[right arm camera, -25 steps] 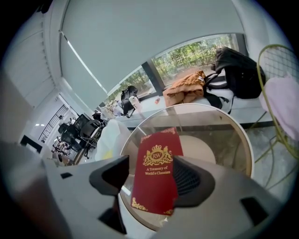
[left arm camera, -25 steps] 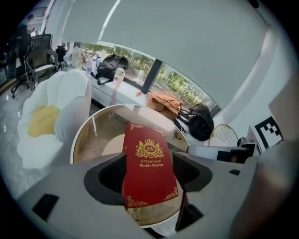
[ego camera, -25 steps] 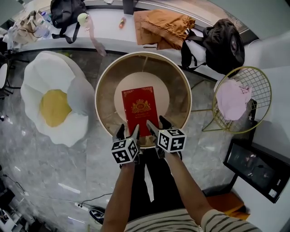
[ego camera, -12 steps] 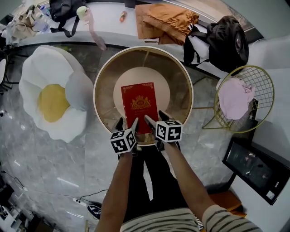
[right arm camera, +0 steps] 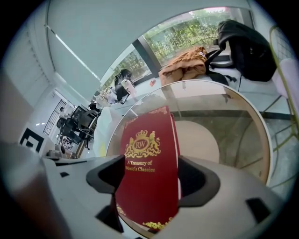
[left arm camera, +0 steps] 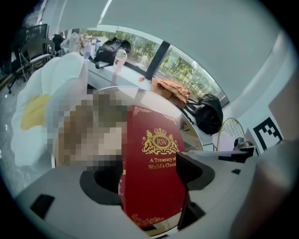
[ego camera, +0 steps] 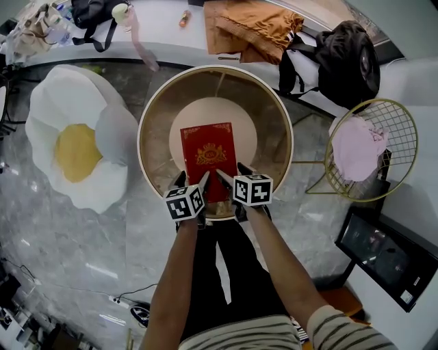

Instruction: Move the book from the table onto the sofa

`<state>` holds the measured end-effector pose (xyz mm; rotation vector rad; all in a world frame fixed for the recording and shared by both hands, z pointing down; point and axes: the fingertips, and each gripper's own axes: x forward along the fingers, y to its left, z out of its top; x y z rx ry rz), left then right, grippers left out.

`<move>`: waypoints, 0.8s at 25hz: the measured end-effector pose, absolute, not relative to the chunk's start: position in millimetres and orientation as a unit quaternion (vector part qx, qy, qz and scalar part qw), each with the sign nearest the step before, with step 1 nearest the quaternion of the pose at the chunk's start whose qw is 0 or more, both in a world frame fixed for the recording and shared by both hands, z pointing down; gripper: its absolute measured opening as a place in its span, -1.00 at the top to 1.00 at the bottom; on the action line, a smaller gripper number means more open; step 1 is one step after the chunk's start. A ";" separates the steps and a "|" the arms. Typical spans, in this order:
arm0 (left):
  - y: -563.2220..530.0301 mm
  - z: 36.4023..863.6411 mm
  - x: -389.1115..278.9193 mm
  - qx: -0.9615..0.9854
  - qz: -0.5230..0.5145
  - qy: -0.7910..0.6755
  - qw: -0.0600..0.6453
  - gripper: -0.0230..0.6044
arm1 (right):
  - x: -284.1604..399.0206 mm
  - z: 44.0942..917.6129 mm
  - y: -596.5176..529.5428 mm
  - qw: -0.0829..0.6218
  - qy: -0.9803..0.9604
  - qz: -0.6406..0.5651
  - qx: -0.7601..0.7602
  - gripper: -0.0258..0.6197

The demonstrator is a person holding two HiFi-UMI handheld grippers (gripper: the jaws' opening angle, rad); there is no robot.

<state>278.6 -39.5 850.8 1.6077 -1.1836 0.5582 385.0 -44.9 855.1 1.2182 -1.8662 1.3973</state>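
A red book [ego camera: 209,157] with a gold crest lies flat on the round glass table [ego camera: 280,130]. My left gripper [ego camera: 192,179] hangs over the book's near left corner and my right gripper [ego camera: 233,171] over its near right corner. Both point steeply down. Their jaws have just been opening and stand wide apart. In the left gripper view the book [left arm camera: 154,172] shows between the spread jaws of the left gripper [left arm camera: 149,186]. The right gripper view shows the same book [right arm camera: 149,172] framed by the right gripper [right arm camera: 152,186]. No pad presses on it. The white egg-shaped sofa [ego camera: 75,143] lies to the left.
A gold wire chair with a pink cushion [ego camera: 363,147] stands at the right. On the long counter behind lie a black backpack [ego camera: 345,58], an orange cloth [ego camera: 250,27] and another bag [ego camera: 96,14]. A dark screen [ego camera: 383,256] sits at the lower right.
Both grippers have moved down and forward onto the near end of the book. Their jaws have spread wider. The book has not moved.
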 end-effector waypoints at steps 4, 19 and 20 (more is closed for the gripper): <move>-38.2 861.7 279.6 0.659 0.243 -0.486 0.520 -0.16 | 384.9 865.2 -45.4 0.265 -0.682 0.520 0.441 -0.14; -45.6 899.0 274.2 0.648 0.267 -0.463 0.543 -0.20 | 380.4 898.4 -47.7 0.282 -0.677 0.544 0.408 -0.20; -46.2 900.9 274.7 0.648 0.266 -0.460 0.546 -0.20 | 380.0 900.3 -47.3 0.285 -0.676 0.545 0.406 -0.20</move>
